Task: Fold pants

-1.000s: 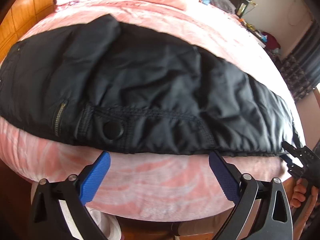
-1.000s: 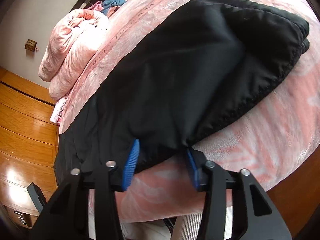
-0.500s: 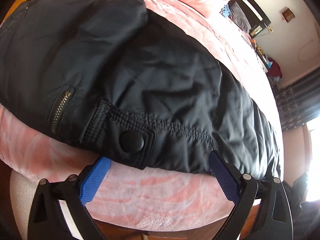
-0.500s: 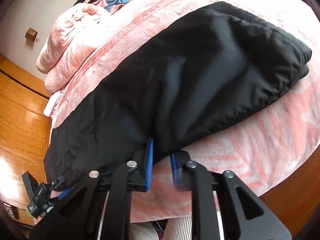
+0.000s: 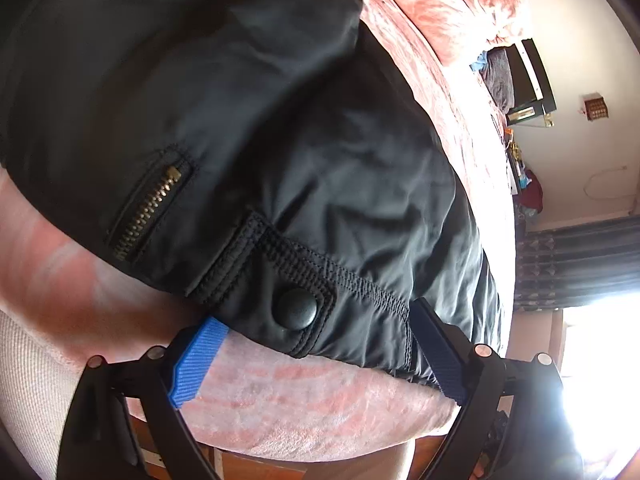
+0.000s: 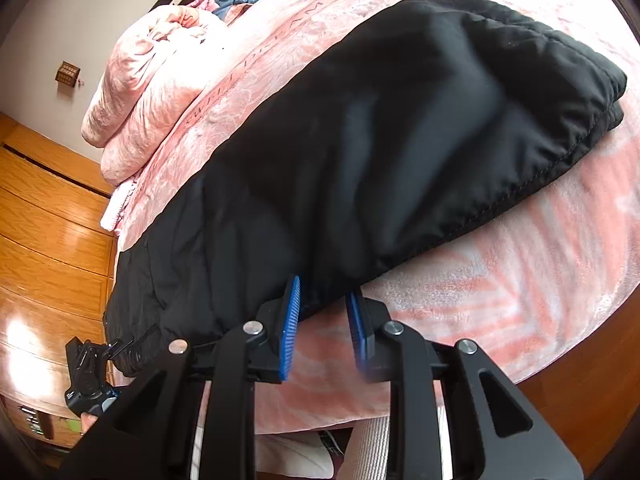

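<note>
We have pushed our open left gripper (image 5: 316, 354) around the pants (image 5: 248, 128) waistband; our right gripper (image 6: 326, 330) has reopened slightly, straddling the hem on the bed (image 6: 500, 280).

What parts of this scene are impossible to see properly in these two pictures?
- Left wrist view: the far end of the black pants runs off the top and left edges.
- Left wrist view: window glare whites out the lower right corner, so the right claw there is lost.
- Right wrist view: the tips of the right claw slip under the pants' edge; whether they pinch cloth is unclear.
- Right wrist view: the left claw is small, mostly hidden by the pants.
</note>
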The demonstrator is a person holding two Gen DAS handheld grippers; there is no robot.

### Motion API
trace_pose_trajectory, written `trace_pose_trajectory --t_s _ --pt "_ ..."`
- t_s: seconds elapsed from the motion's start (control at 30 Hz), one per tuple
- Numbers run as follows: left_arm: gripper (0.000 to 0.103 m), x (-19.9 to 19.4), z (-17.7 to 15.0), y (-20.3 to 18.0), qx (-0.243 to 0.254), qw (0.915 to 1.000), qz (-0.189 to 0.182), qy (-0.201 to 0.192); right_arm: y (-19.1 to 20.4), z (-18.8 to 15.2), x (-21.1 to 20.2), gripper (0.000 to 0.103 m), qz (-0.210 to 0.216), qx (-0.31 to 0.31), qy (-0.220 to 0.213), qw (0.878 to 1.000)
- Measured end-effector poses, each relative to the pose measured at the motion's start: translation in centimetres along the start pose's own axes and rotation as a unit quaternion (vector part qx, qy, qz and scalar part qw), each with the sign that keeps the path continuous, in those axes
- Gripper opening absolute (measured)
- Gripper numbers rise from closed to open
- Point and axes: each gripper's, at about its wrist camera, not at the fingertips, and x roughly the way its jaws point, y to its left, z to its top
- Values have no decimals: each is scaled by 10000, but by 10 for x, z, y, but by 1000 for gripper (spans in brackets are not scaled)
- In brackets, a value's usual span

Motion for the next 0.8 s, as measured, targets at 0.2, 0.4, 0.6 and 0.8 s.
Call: trace_pose_trajectory --t_s 0.2,0.4,0.6,0.8 --pt "59 -16 -4 17 -264 9985 188 -444 -1 0 3 25 128 60 29 9999" --pt "26 -28 -14 19 -7 9947 301 -980 1 0 3 20 72 -14 -61 10000" --pt "26 -22 -15 14 339 9931 528 -991 -4 -2 9 20 38 67 18 10000" --pt "45 -30 -28 -14 1079 9867 856 -866 -8 1 -12 32 -67 49 -99 9999"
